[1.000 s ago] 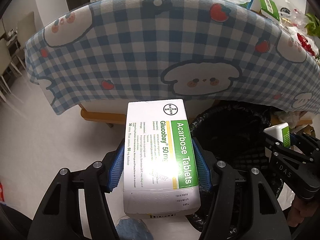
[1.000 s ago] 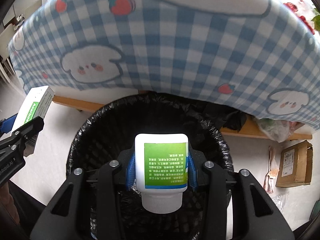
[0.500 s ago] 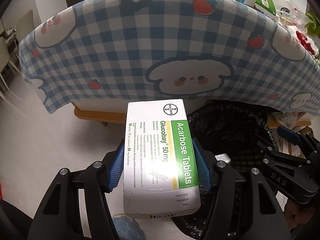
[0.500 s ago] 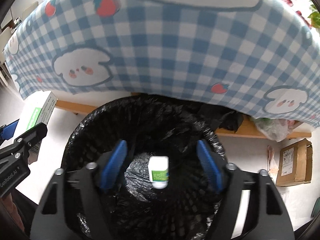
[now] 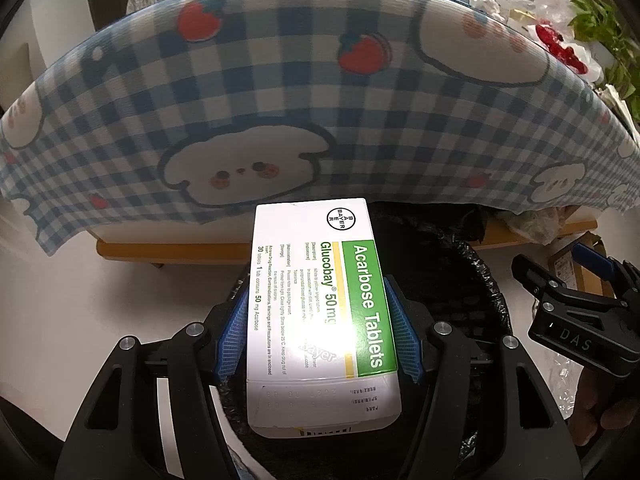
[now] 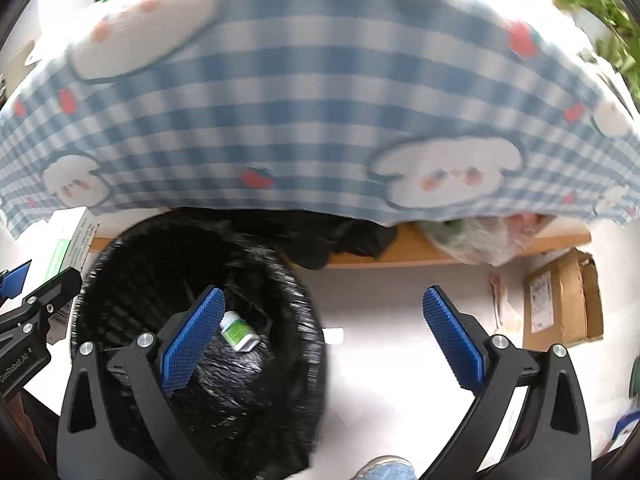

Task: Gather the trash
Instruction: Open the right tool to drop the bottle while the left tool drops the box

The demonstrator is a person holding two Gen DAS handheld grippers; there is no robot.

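Note:
My left gripper [image 5: 318, 332] is shut on a white and green Acarbose tablets box [image 5: 320, 308] and holds it over the near rim of a black-bagged trash bin [image 5: 464, 264]. My right gripper [image 6: 324, 328] is open and empty, to the right of the bin [image 6: 160, 264]. A small white and green bottle [image 6: 239, 331] lies on the bin's bottom. The box [image 6: 70, 240] and the left gripper's finger also show at the left edge of the right wrist view. The right gripper [image 5: 576, 300] shows at the right of the left wrist view.
A table with a blue checked cloth [image 5: 320, 100] hangs over the bin's far side. A brown cardboard box [image 6: 560, 300] and a plastic bag [image 6: 480, 236] lie on the white floor at the right. A wooden rail [image 6: 400, 256] runs under the table.
My right gripper opened and dropped the small bottle into the bin, then swung right and up. My left gripper moved right with the box, over the bin's rim.

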